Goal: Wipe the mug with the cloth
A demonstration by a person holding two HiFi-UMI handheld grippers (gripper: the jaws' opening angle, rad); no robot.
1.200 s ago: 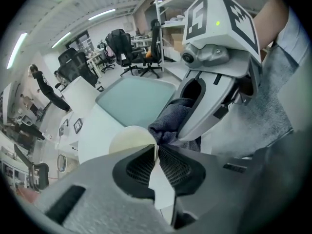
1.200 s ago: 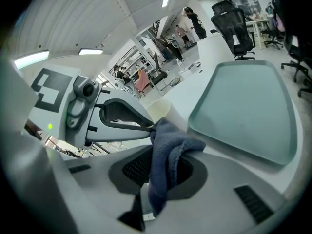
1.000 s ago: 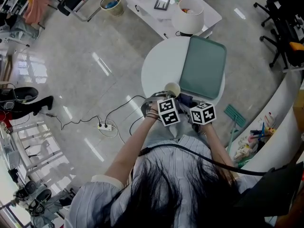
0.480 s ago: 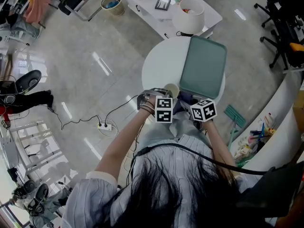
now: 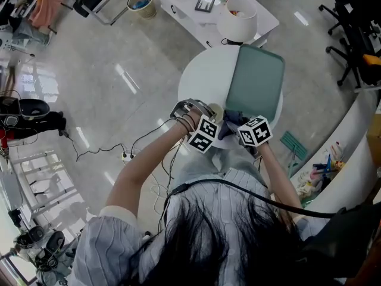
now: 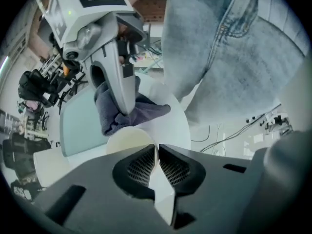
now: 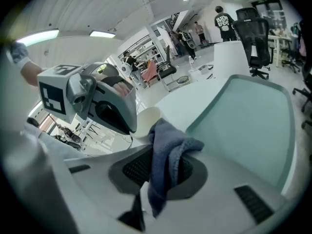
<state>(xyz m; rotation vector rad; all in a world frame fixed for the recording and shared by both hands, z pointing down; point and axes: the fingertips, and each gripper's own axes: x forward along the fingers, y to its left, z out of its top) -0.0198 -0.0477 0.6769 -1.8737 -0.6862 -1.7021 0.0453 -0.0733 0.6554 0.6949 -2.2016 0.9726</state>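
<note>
Mug (image 6: 127,141), cream-coloured, is pinched by a thin part of its wall or handle between the jaws of the left gripper (image 6: 157,151). These jaws stand nearly together, with only that pale sliver between them, and the gripper points down onto the mug from above. Whether the mug's base rests on the worktop cannot be told.

A blue-grey cloth (image 7: 169,147) is clamped between the jaws of the right gripper (image 7: 168,159). It is bunched up and spills out past the tips. In the left gripper view the bunch meets the far side of the mug's rim, with the right gripper slanting down at it.

Both grippers sit close together at the near edge of a round white worktop (image 5: 205,76). A pale green tray (image 5: 257,82) lies flat on the worktop just beyond the cloth, and the mug is beside the tray's near corner.

Past the worktop's left edge, on the shiny floor, a dark cable runs to a power strip (image 5: 126,157).
</note>
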